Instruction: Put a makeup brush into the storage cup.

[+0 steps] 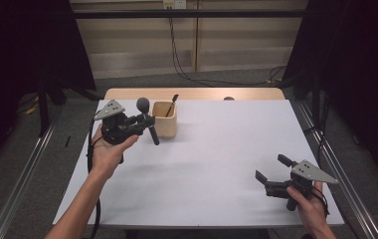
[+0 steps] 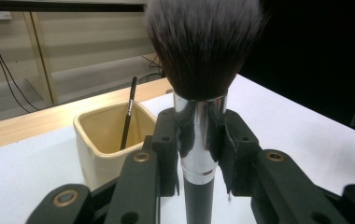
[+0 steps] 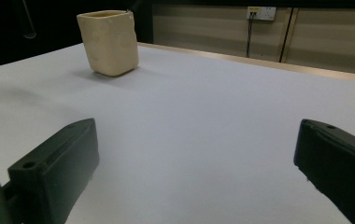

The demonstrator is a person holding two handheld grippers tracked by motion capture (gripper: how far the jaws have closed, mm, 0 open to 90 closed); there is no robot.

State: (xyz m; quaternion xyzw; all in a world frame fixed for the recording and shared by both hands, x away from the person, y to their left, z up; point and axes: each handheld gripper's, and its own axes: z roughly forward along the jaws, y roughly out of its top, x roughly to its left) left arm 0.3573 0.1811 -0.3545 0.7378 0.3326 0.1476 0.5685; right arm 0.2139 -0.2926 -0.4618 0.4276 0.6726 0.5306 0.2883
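Note:
A large makeup brush [image 1: 147, 122] with a dark bristle head, silver ferrule and black handle is held nearly upright, just left of a cream square cup [image 1: 165, 119]. My left gripper [image 1: 144, 122] is shut on its ferrule [image 2: 198, 135], the bristles [image 2: 203, 44] rising above the jaws. A thin dark brush [image 2: 128, 114] leans inside the cup [image 2: 102, 140]. My right gripper [image 1: 272, 168] stands open above the table's near right part, nothing between its jaws [image 3: 194, 172]. The cup [image 3: 109, 42] is far ahead of it.
The white table top [image 1: 212, 159] has a wooden strip [image 1: 197, 93] along its far edge. Metal rails run down both sides of the table. Cables hang from a wall socket at the back.

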